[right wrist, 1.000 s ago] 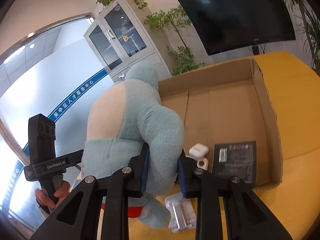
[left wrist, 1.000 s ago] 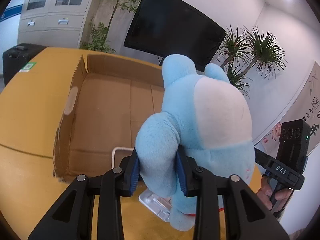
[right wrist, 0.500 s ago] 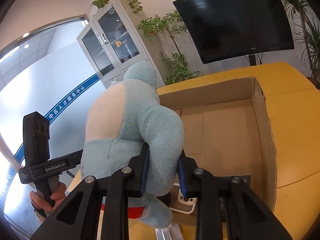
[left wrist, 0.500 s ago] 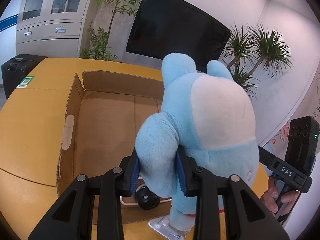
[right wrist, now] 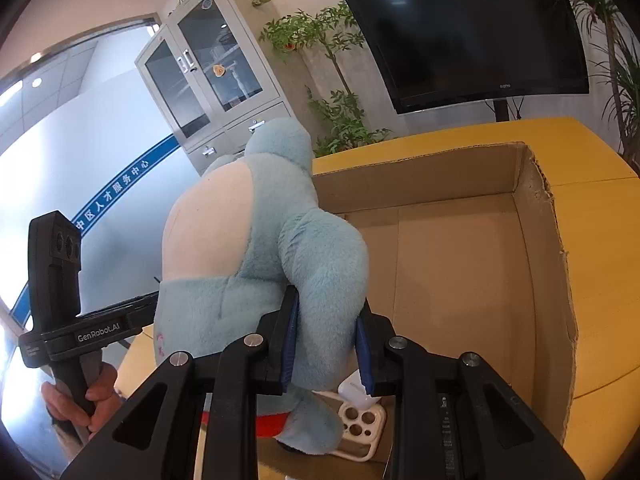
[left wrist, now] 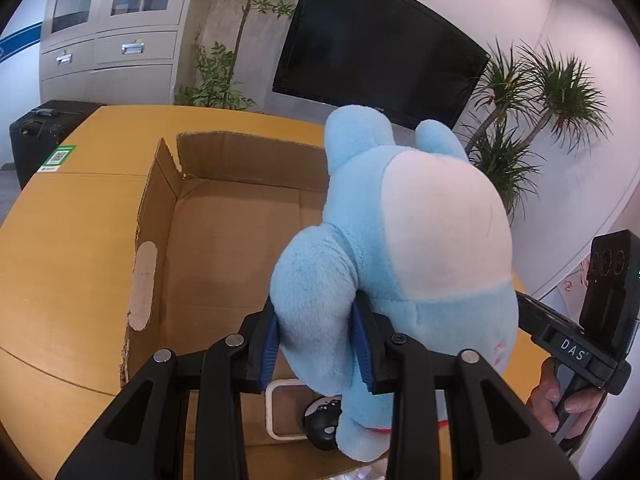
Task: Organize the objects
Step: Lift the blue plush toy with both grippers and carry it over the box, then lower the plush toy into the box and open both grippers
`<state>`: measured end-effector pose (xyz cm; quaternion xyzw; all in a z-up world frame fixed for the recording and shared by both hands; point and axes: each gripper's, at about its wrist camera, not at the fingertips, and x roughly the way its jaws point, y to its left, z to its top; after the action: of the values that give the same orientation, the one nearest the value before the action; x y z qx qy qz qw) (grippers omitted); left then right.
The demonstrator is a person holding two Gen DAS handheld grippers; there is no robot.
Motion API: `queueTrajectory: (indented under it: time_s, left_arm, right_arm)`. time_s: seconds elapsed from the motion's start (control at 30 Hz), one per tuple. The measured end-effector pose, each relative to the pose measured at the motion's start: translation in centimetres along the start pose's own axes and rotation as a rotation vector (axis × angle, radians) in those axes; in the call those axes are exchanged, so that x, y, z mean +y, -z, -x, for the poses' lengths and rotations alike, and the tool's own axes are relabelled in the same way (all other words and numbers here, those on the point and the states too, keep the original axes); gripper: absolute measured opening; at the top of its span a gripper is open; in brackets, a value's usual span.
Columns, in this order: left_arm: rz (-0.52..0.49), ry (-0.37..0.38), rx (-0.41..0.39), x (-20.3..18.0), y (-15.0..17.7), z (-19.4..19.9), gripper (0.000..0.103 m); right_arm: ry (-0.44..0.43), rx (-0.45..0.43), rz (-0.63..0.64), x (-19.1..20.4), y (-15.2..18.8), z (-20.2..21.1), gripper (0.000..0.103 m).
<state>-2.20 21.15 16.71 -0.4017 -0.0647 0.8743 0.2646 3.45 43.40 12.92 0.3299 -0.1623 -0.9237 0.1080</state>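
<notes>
A light blue plush toy with a white belly hangs between both grippers above the near end of an open cardboard box. My left gripper is shut on one of its arms. My right gripper is shut on its other arm. The toy's feet hang over small items on the box floor: a white phone case, a white earbud case, a black round object and a dark flat package.
The box lies on a yellow table. Its far half shows bare cardboard. A black suitcase stands past the table's far left corner. A TV, a cabinet and plants line the back wall.
Both grippers have carried the plush toy forward over the box's near edge. The box interior now fills more of both views, and the toy's feet hang over the items inside.
</notes>
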Motion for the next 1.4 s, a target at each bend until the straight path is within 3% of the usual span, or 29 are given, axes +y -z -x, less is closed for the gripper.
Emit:
queueTrajectory:
  time_s: [0.73,1.4]
  left_arm:
    - [0.041,-0.102,0.067,3.6,0.1,-5.6,0.029]
    - [0.029,-0.184,0.114,4.2,1.1,-8.4,0.029]
  right_arm:
    - [0.092,0.127,0.051,-1.4,0.2,-9.2,0.023]
    - [0.167,0.207,0.070,-2.4,2.0,-12.7,0.023]
